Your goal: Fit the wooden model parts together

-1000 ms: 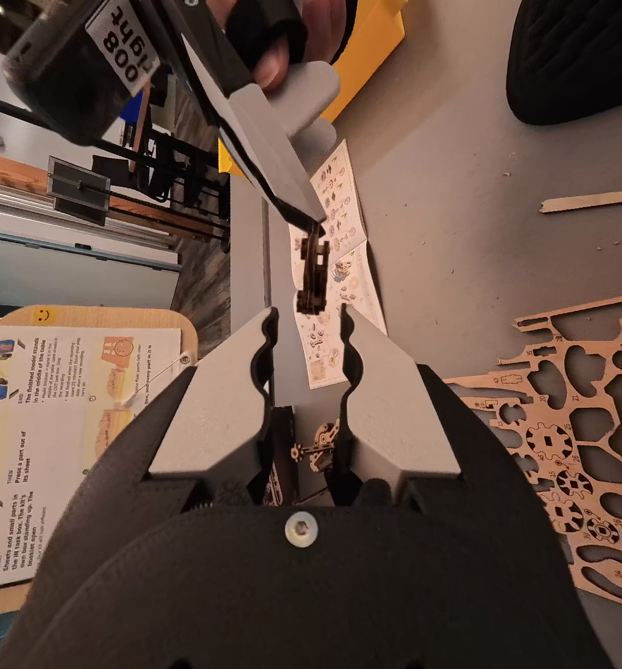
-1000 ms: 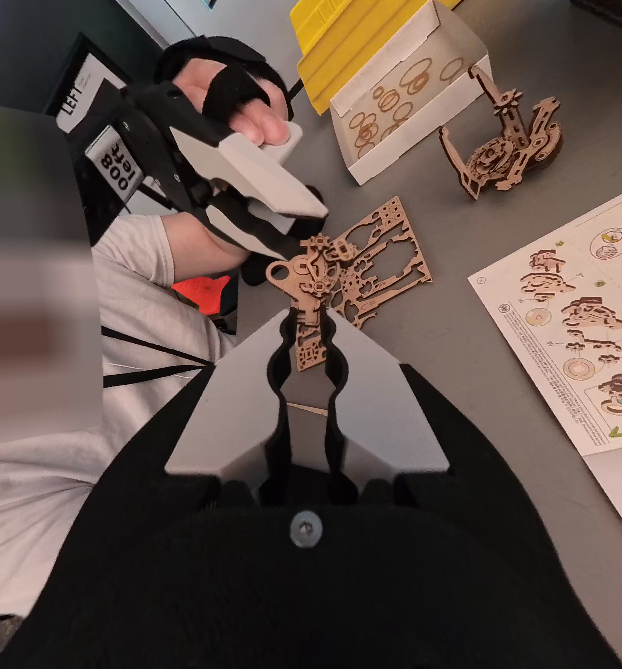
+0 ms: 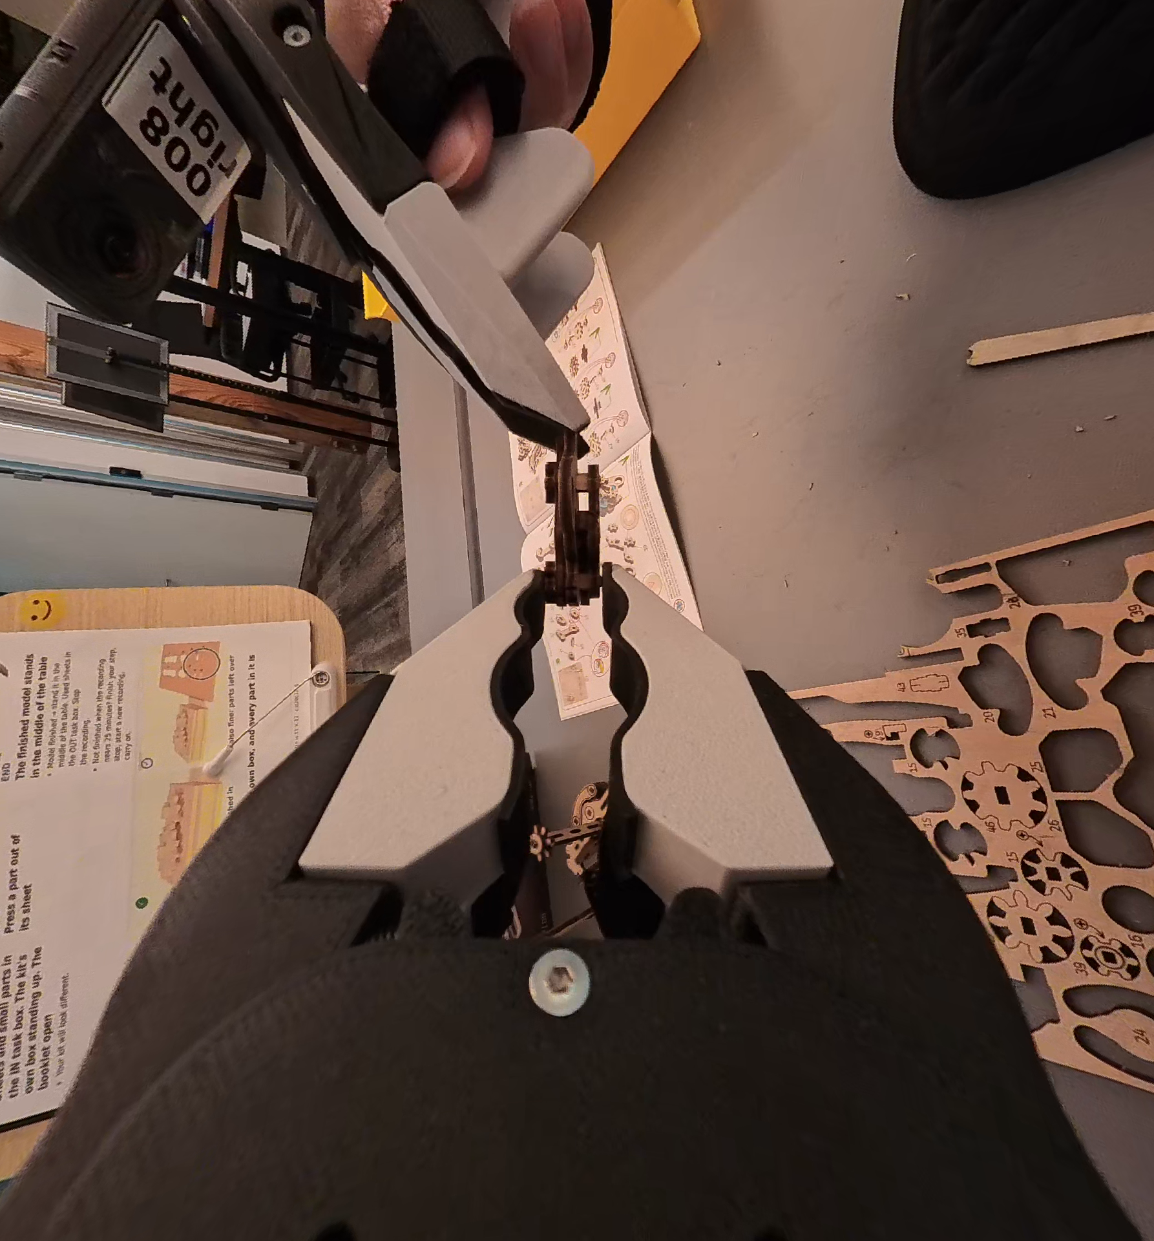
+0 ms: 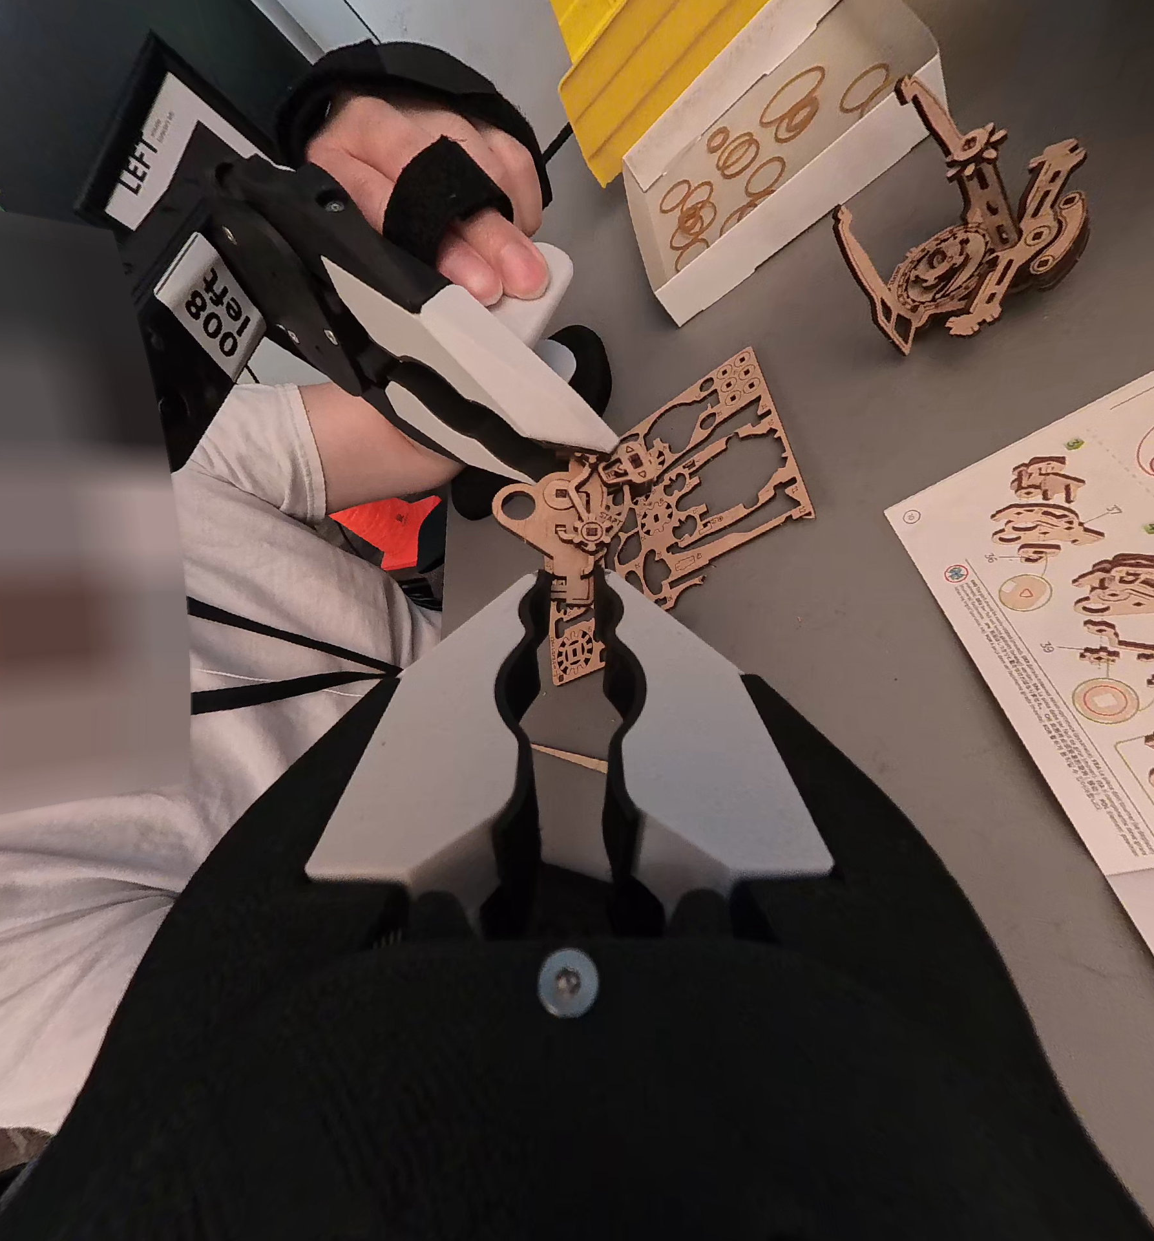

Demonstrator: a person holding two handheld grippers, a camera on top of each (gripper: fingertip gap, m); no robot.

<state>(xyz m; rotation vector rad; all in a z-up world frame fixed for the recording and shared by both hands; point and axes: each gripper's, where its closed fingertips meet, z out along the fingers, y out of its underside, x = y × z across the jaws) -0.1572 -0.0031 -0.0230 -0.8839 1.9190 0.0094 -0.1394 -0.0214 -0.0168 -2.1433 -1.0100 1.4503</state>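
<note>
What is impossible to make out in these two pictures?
- Left wrist view: the wooden assembly is edge-on and dark, so its shape is lost.
- Right wrist view: where the left tongs touch it is hidden by their own fingers.
- Right wrist view: the instruction sheet is cut off by the edge.

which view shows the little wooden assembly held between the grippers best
The right wrist view: the wooden assembly shows its flat face, gears and loop visible, pinched by both grippers. The left wrist view shows it edge-on, a thin dark silhouette.
</note>
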